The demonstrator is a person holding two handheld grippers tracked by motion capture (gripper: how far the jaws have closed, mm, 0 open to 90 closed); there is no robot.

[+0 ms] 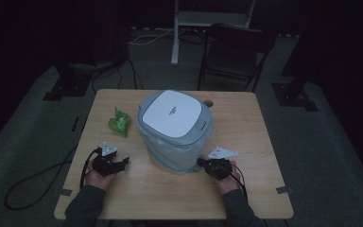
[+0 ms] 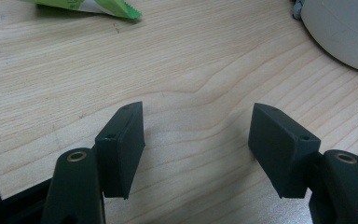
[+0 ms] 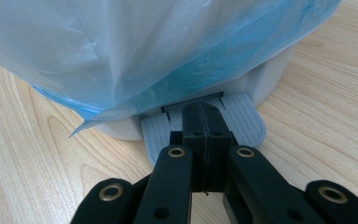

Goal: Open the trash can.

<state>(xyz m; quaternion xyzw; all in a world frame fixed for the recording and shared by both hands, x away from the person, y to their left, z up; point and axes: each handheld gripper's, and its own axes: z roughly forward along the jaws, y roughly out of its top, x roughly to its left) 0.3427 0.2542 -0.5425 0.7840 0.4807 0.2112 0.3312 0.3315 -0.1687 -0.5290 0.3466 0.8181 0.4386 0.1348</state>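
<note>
The high view looks down and forward over the whole table. Both gripper views sit low and close; each shares the bin base with the high view.

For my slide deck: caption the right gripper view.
Right gripper, jaws shut, rests over the grey pedal of a bin lined with a blue bag.

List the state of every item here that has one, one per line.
Bin lid: closed.
Bin liner: fitted, hanging over the bin's outside.
Foot pedal: right gripper's tips over it.
Green wrapper: crumpled, on the table.
Left gripper: open, empty.
Right gripper: shut, empty.
</note>
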